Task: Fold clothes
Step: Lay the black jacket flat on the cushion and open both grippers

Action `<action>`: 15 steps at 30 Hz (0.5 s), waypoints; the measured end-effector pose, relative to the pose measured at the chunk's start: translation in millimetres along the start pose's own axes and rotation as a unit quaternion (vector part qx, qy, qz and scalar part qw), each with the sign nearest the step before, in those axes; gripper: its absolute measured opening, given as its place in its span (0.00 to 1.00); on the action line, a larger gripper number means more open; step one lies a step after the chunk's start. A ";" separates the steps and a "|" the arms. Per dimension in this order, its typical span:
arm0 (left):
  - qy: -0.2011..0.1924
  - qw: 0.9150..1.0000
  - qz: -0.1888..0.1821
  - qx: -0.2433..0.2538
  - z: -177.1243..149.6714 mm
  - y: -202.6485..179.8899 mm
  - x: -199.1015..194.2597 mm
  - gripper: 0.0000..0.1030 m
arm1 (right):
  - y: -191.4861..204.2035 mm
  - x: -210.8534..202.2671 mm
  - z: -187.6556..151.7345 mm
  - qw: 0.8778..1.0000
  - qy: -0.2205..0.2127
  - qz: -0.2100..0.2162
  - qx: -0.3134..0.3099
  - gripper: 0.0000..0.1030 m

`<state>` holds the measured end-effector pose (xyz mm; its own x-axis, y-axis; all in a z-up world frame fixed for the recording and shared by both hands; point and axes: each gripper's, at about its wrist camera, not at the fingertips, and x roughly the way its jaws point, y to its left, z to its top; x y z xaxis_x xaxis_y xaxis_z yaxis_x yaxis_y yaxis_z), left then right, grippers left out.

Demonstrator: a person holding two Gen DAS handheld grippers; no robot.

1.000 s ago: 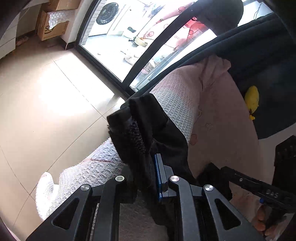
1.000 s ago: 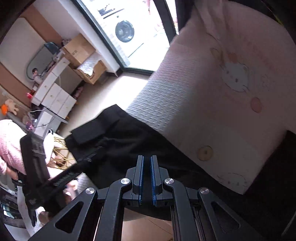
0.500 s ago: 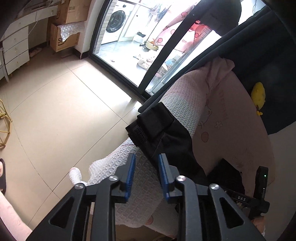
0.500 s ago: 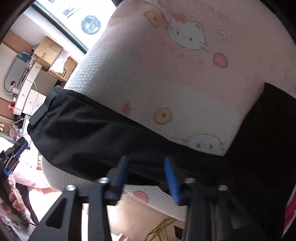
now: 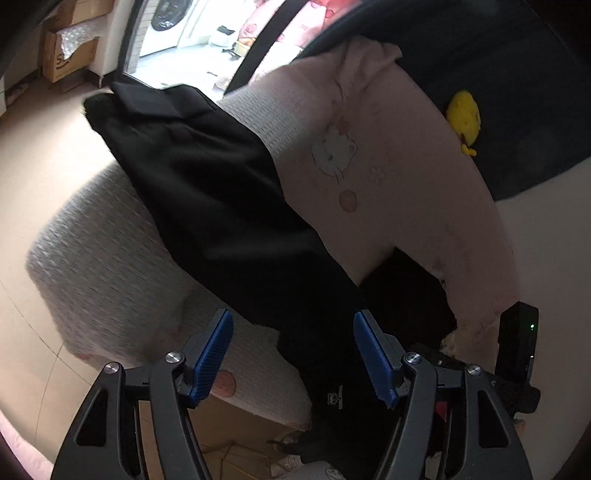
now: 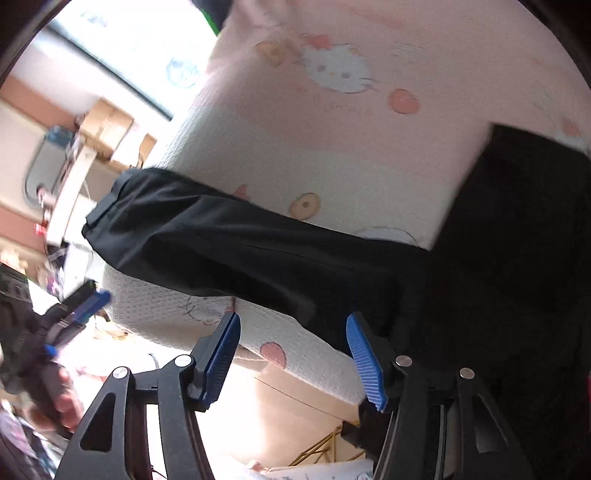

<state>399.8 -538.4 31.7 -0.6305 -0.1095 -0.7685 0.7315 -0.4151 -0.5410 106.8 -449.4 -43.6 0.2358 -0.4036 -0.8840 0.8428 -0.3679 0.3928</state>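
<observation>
Clearly, in the left wrist view the left gripper [image 5: 291,354] has its jaws apart and opening, the blue pads [image 5: 212,356] pressing on nothing, though a dark edge of the garment [image 5: 221,192] hangs in the gap toward the right pad. That black garment runs as a long band from the upper left of the frame, where a flap or cuff lies near the window [image 5: 177,22], down to the lower centre, draped over the pink cushion [image 5: 388,184]. Its long axis points almost straight at this gripper, so the near end sits just ahead of the jaws. A yellow toy [image 5: 463,118] shows at upper right. In the right wrist view the right gripper [image 6: 291,354] is likewise spread and opening, its pads [image 6: 364,360] clear of cloth. Here the garment [image 6: 240,247] lies crosswise, flap end at centre left, bulk running to the right edge and merging with more dark fabric. It sits just above the jaws, nearest the right pad. The left gripper [image 6: 74,314] appears blurred at the left edge, beside the flap end. Judging by this, the right hand is nearer the bulk and the left nearer the flap end.
</observation>
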 end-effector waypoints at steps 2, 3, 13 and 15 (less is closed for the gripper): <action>0.015 1.000 0.001 0.018 -9.8 -14.5 16.4 0.64 | -23.2 -16.2 -10.3 1.000 -0.015 0.003 0.026 0.60; 0.018 0.999 0.002 0.028 -15.4 -22.9 23.8 0.64 | -35.2 -25.7 -16.7 0.999 -0.028 0.000 0.037 0.60; 0.063 0.994 -0.016 0.092 -77.0 -94.0 82.8 0.64 | -167.0 -98.0 -93.0 0.978 -0.101 0.000 0.180 0.65; 0.069 0.993 -0.015 0.094 -89.6 -102.2 90.5 0.64 | -191.5 -107.2 -109.9 0.973 -0.105 0.008 0.206 0.65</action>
<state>291.2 -425.0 -13.3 -0.6007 0.0254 -0.7991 0.6431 -0.5785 -0.5018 -26.7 -243.6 -51.9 0.1067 -0.5587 -0.8225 0.5635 -0.6476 0.5130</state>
